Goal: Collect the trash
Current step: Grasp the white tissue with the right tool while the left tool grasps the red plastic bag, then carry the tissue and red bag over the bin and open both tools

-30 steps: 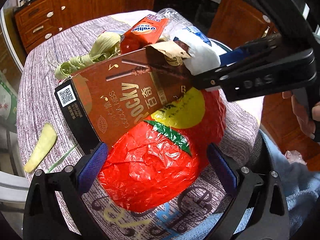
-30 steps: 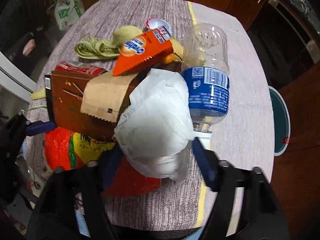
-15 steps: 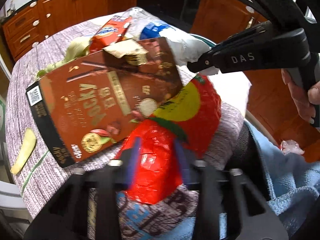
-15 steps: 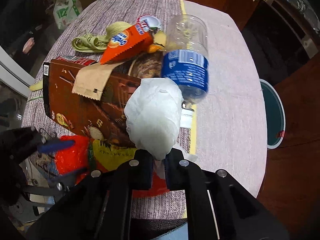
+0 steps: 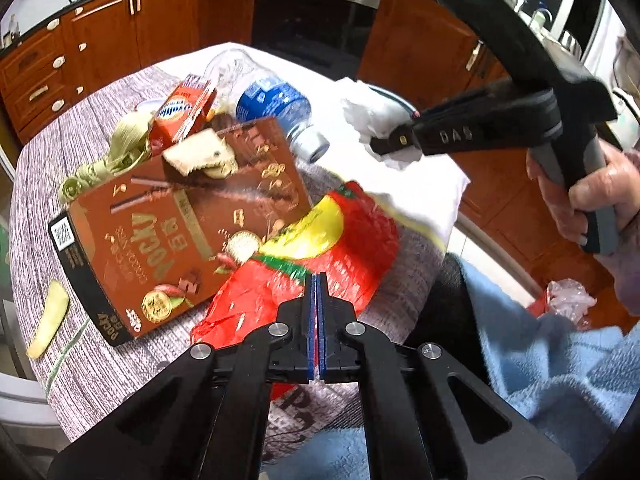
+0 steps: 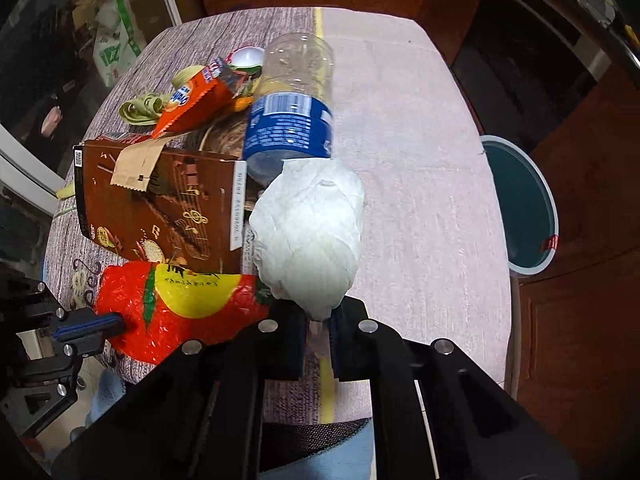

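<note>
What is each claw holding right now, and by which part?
Left claw pinches the red bag at its near edge; right claw pinches the white tissue wad by its lower tip.

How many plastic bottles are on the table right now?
1: a clear bottle with a blue label, lying on its side behind the white tissue wad, beside the brown box. The pile could hide others.

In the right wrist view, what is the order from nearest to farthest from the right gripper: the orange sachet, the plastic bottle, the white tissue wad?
1. White tissue wad: pinched between the fingers of the right gripper.
2. Plastic bottle: lying just beyond the wad, base pointing away.
3. Orange sachet: farther back, to the left of the bottle.
</note>
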`<state>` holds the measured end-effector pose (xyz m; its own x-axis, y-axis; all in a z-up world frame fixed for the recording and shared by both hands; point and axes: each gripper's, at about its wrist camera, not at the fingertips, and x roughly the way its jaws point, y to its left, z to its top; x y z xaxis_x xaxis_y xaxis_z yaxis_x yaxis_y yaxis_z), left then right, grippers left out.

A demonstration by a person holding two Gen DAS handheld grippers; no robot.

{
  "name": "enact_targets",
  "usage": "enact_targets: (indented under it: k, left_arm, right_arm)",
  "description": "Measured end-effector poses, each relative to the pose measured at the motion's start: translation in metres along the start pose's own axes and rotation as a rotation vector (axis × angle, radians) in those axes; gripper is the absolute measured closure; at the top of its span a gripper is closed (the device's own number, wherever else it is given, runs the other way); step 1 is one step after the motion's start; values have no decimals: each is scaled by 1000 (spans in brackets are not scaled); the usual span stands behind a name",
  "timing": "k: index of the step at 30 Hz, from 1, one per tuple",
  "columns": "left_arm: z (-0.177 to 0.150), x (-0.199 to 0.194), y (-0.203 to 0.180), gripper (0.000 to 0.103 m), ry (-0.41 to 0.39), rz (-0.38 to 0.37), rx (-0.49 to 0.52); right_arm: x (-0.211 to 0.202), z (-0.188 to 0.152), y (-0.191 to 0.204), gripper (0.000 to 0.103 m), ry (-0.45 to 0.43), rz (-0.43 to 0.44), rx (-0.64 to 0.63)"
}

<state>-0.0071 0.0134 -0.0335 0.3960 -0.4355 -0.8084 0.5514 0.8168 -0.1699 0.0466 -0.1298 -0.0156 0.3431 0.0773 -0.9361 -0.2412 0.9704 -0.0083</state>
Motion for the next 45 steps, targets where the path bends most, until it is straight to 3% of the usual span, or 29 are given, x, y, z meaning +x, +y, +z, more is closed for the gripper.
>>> enact_targets:
  k: [5, 6, 7, 8, 12, 16, 17, 20, 25, 27, 28, 31, 38, 45]
  left_arm:
    - [3, -1, -1, 98, 55, 49, 43]
    - [0, 2, 2, 80, 88, 73, 35]
    - [-4, 4, 6, 50, 102, 93, 26]
    - [-9, 5, 10, 40, 109, 120, 19]
    - [-26, 4, 14, 30, 141, 143, 30]
    - [-26, 13, -1, 8, 152, 176, 143]
    - [-24, 17, -5, 7, 155, 179, 174]
    - [-16, 40, -12, 7, 188, 207, 233]
    - [-8, 65, -9, 10, 210, 233, 223]
    - [-7, 66, -8, 38, 208, 232, 205]
    - [-6, 65, -8, 62, 211, 224, 195]
    - [-3, 56, -8, 96, 202, 216, 153]
    - [27, 14, -18, 97, 113, 161, 96]
    - [95, 30, -51, 97, 52, 111, 55]
  right_arm:
    - [1, -10, -20, 94, -5, 45, 39]
    - [1, -12, -21, 94, -7, 48, 39]
    - [2, -15, -23, 94, -4, 58, 40]
    - [4, -17, -23, 94, -2, 64, 39]
    - [12, -25, -19, 94, 12, 95, 25]
    - [18, -28, -18, 94, 20, 120, 31]
    - [20, -27, -18, 94, 22, 129, 36]
    - [19, -30, -17, 94, 24, 131, 41]
    - [15, -35, -29, 94, 24, 123, 58]
    - [14, -35, -34, 94, 23, 122, 67]
    - [15, -36, -37, 94, 23, 121, 74]
    - [18, -36, -45, 94, 21, 125, 94]
    - [12, -38, -71, 94, -16, 149, 157]
    - [-12, -32, -142, 94, -99, 127, 278]
